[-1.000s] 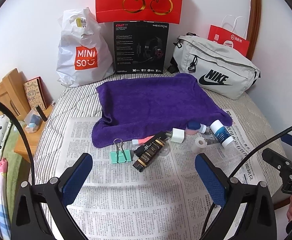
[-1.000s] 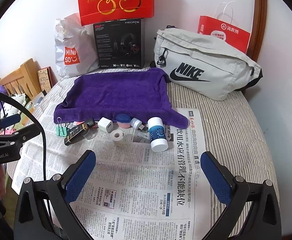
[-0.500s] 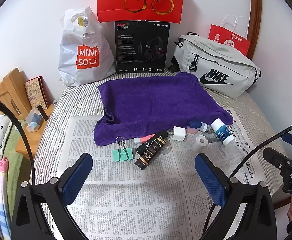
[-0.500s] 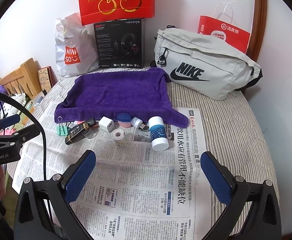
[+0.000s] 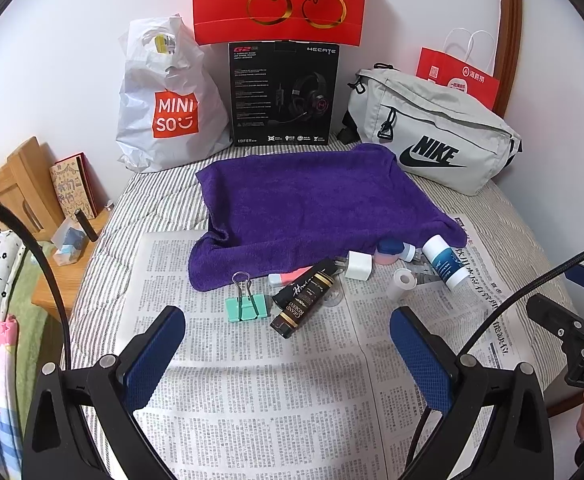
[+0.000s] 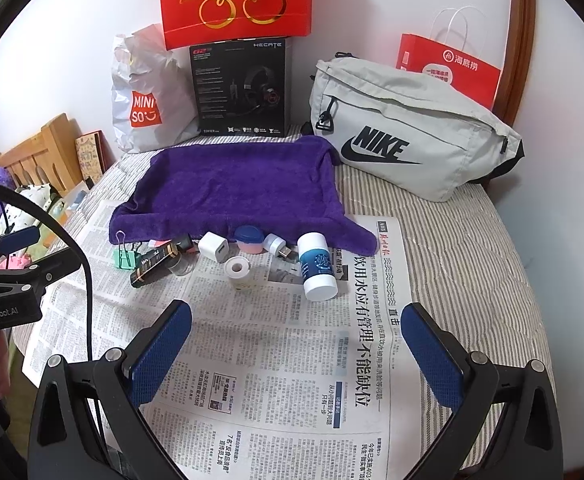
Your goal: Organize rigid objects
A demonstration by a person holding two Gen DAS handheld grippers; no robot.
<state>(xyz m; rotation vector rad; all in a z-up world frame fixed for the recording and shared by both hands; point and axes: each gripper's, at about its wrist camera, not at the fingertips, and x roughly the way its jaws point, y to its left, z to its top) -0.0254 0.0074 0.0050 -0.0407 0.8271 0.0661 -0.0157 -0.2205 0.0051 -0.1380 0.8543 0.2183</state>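
Both claws, left (image 5: 288,354) and right (image 6: 296,346), gape wide and empty. The bottle (image 6: 316,266) lies just ahead of the right one: light, hard, probably rolls, so I'd pinch mid-body. The clip (image 5: 247,307) sits ahead of the left.

A towel (image 5: 315,204) lay on the bed (image 5: 160,196), its near edge overlapping a newspaper (image 5: 252,380). Along that edge, left to right, sat a binder clip (image 5: 248,306), a tube (image 5: 303,300), a charger (image 5: 359,265) and a bottle (image 5: 443,260).
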